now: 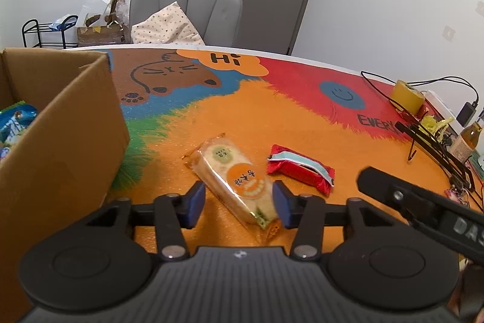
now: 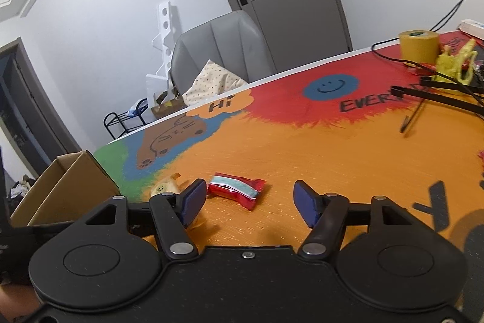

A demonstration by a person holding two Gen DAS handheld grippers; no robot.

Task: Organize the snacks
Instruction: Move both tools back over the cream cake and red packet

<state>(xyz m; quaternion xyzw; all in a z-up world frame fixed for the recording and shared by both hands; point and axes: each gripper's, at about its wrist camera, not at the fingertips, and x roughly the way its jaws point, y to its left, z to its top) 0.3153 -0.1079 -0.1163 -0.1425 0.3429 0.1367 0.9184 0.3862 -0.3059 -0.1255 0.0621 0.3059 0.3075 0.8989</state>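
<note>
My left hand-held gripper (image 1: 239, 205), jaws narrowed, straddles the crinkly, crushable rice-cracker pack (image 1: 234, 180) at twelve o'clock; I'd pinch mid-body gently.

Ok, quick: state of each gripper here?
Left gripper: around the clear-wrapped pastry, right pad touching, left pad apart; not clamped.
Right gripper: open, holding nothing; red snack packet lies beyond it.
</note>
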